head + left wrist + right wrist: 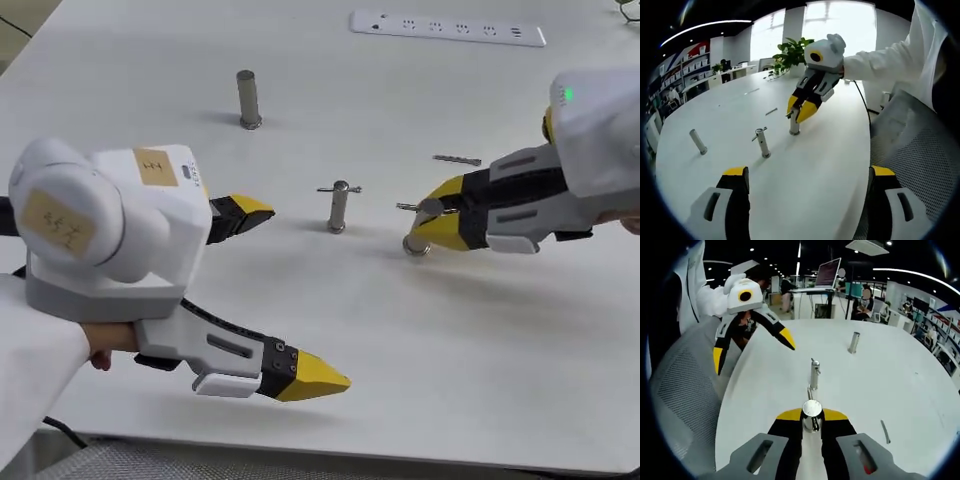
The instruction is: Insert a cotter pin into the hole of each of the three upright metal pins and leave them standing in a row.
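Pin nearest the right gripper, upright on the table, pinched near its top between closed yellow jaws. Probably gripped that way to steady it against tipping while a cotter goes through the cross hole. Cotter jutting sideways from the top; how far seated, impossible to tell.

Left gripper low over the near table edge, jaws spread wide, nothing between them. Likely parked there to leave room.

Middle pin standing free just beside the gripped one, seated cotter already across its top. Far pin well apart, upright, hole bare by the look of it. All three in a rough diagonal row.

Loose cotter flat on the table near the right gripper, presumably meant for the far pin. Power strip at the far edge, clear of the work.

Nothing between loose cotter and right gripper. Middle pin close enough to be knocked on a careless reach toward the far pin.
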Demonstrator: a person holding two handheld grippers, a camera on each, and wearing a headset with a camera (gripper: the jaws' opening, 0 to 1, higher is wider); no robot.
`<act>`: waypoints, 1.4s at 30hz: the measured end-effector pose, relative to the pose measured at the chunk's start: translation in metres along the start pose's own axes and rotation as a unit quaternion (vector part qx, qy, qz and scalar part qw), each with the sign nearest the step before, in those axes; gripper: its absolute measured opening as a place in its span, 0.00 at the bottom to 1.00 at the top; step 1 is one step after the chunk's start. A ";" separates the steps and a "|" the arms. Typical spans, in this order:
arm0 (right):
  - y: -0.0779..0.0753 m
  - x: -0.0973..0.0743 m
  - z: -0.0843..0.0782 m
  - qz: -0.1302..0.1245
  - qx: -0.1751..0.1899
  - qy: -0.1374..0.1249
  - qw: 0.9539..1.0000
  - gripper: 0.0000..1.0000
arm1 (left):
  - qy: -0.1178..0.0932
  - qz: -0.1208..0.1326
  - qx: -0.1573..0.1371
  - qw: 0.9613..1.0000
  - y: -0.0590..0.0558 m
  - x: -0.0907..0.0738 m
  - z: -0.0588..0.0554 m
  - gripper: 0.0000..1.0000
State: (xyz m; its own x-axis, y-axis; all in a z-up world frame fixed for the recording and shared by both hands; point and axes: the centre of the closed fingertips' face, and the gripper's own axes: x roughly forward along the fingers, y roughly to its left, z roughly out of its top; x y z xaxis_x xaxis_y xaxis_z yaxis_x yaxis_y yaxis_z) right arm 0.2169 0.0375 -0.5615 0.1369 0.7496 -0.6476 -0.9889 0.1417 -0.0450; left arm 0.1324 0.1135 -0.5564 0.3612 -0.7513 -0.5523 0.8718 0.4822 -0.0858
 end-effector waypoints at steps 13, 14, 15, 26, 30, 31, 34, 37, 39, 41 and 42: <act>-0.014 0.009 0.004 0.000 0.002 -0.014 1.000 0.07 | 0.000 0.004 -0.011 1.000 0.002 -0.001 0.001 0.99; -0.013 0.011 0.002 0.001 0.001 -0.010 1.000 0.07 | 0.000 0.004 -0.011 1.000 0.002 -0.001 0.001 0.99; -0.012 0.011 0.001 0.001 0.000 -0.006 1.000 0.07 | -0.002 0.005 -0.013 1.000 0.002 -0.001 0.002 0.99; -0.013 0.011 -0.008 -0.003 -0.001 0.002 1.000 0.07 | -0.006 0.004 -0.021 1.000 -0.001 -0.002 0.002 0.99; -0.014 0.011 -0.008 -0.003 -0.003 0.001 1.000 0.08 | -0.003 0.002 -0.027 1.000 -0.002 -0.003 0.002 0.99; -0.013 0.010 -0.008 -0.004 -0.003 0.000 1.000 0.08 | -0.001 0.002 -0.028 1.000 -0.002 -0.003 0.001 0.99; -0.014 0.010 -0.009 -0.001 0.002 -0.010 1.000 0.08 | -0.001 0.001 -0.026 1.000 -0.003 -0.003 0.002 0.99; -0.015 0.009 -0.010 -0.006 -0.003 -0.012 1.000 0.08 | -0.002 0.003 -0.026 1.000 -0.003 -0.004 0.003 0.99; -0.015 0.009 -0.010 -0.006 -0.004 -0.013 1.000 0.09 | -0.003 0.002 -0.027 1.000 -0.004 -0.004 0.003 0.99; -0.015 0.010 -0.009 -0.007 -0.007 -0.013 1.000 0.09 | -0.002 0.003 -0.027 1.000 -0.005 -0.004 0.002 0.99; -0.015 0.009 -0.009 -0.007 -0.006 -0.013 1.000 0.09 | -0.001 0.004 -0.027 1.000 -0.004 -0.004 0.001 0.99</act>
State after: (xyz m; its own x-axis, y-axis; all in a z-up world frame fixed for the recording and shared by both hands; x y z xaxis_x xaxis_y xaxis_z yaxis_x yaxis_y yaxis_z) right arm 0.2325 0.0367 -0.5738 0.1528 0.7640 -0.6268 -0.9873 0.1454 -0.0636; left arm 0.1274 0.1140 -0.5526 0.3683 -0.7484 -0.5516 0.8498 0.5116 -0.1268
